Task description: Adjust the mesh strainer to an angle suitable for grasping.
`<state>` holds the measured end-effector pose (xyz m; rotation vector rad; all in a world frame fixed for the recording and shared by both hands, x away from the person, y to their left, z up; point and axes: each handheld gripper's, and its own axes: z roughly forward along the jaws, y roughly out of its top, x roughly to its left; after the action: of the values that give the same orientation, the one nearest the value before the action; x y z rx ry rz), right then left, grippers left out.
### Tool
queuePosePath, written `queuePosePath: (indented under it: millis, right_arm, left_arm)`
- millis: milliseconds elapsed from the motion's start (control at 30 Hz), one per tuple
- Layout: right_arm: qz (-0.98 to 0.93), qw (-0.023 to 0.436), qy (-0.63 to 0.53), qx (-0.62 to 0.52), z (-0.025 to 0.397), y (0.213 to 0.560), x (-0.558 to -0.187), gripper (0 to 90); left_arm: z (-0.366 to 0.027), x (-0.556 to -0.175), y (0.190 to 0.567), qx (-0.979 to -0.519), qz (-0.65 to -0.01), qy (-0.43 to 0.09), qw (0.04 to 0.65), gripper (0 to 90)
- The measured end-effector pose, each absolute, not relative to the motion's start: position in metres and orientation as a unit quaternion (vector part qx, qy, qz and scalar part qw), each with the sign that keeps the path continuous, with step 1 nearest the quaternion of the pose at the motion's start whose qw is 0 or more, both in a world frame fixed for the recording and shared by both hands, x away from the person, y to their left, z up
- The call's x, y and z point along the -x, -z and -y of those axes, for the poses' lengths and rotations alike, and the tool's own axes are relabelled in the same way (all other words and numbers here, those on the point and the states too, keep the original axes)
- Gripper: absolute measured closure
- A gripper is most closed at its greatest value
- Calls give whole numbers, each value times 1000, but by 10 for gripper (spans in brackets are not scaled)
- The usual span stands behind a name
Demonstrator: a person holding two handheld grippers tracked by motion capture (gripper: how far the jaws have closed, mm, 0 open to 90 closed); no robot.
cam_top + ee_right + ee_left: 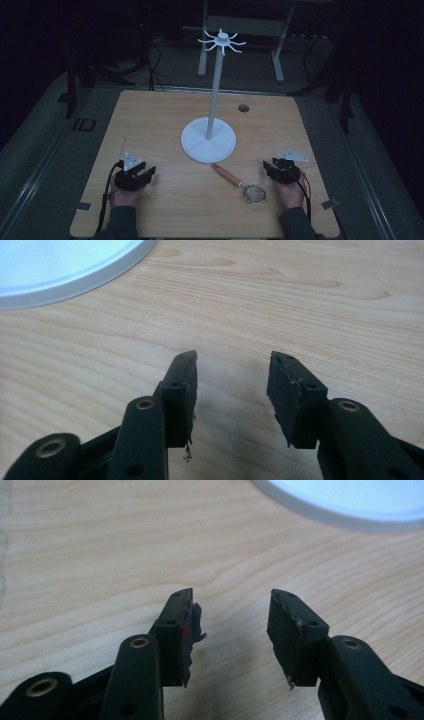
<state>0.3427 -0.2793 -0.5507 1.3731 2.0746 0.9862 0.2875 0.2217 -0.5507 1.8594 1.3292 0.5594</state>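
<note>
High view: my left gripper [142,175] and right gripper [275,167] rest wide open, empty; magnifying glass [239,183] lies near the right one. A careless reach could bump the stand [208,140].

Both grippers matte black. Left gripper [148,174] and right gripper [267,166] each topped by a grey three-cornered plate, black cable trailing. Brass-ringed pivot holes; worn, ragged jaw pads; red speck on left pad. Dark sleeves.
</note>
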Motion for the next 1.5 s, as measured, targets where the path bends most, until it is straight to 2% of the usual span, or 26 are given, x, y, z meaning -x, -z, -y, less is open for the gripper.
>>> queuePosePath:
  millis: [267, 433, 733, 1067, 1500]
  right_arm:
    - [-761, 233, -369, -480, 281, 540, -330, 546]
    - [-772, 237, -357, -469, 277, 536, -327, 544]
    - [-793, 256, -335, -439, 261, 531, -324, 577]
    - [-812, 238, -338, -412, 245, 516, -322, 620]
    - [-834, 203, -338, -386, 232, 495, -329, 599]
  left_arm:
    - [-231, -286, 544, -707, -534, -210, 413, 570]
    - [-232, -286, 544, -710, -535, -203, 409, 555]
    - [-234, -281, 543, -721, -518, -227, 401, 528]
    - [-236, -277, 542, -718, -517, -228, 407, 525]
    - [-238, -276, 541, -713, -522, -230, 407, 512]
